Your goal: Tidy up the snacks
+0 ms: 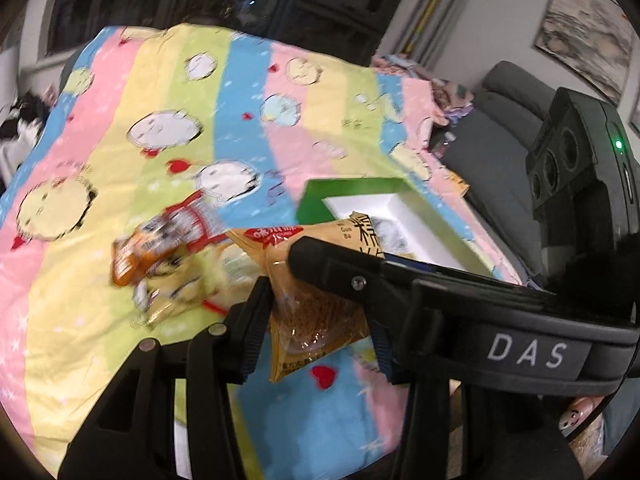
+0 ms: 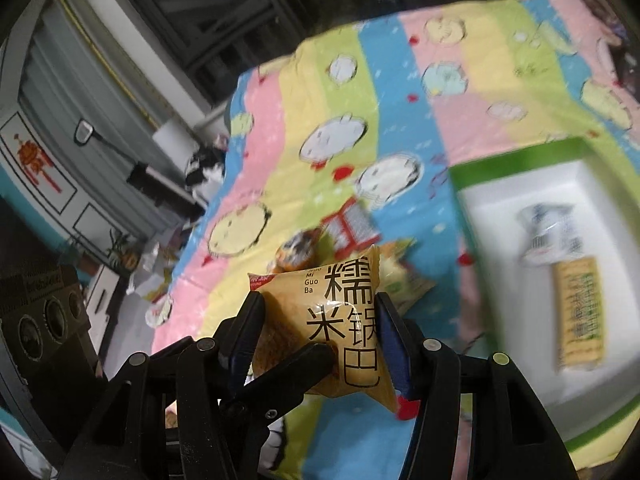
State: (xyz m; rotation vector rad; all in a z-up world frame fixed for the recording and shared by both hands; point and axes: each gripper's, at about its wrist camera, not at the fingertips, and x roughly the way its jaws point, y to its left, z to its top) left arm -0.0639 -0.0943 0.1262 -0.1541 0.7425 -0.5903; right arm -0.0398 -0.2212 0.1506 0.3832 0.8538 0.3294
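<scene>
A yellow rice-cracker packet [image 2: 340,320] with black Chinese lettering sits between both grippers, lifted above the bed. My right gripper [image 2: 320,328] is shut on its sides. My left gripper [image 1: 316,308] is shut on the same packet [image 1: 312,320], and one of its fingers [image 2: 296,368] crosses the packet's face in the right wrist view. A pile of loose snack packets [image 1: 168,260] lies on the striped cartoon blanket [image 1: 160,80] just beyond. A green box with a white inside [image 2: 520,184] lies to the right, holding a white-blue packet [image 2: 548,232] and a long yellow-green packet [image 2: 578,312].
The pile also shows in the right wrist view [image 2: 344,228]. A black speaker [image 1: 580,168] and a grey sofa [image 1: 500,120] stand right of the bed. A black-and-white cat [image 2: 204,168] lies at the bed's far left edge, by a grey cabinet [image 2: 80,120].
</scene>
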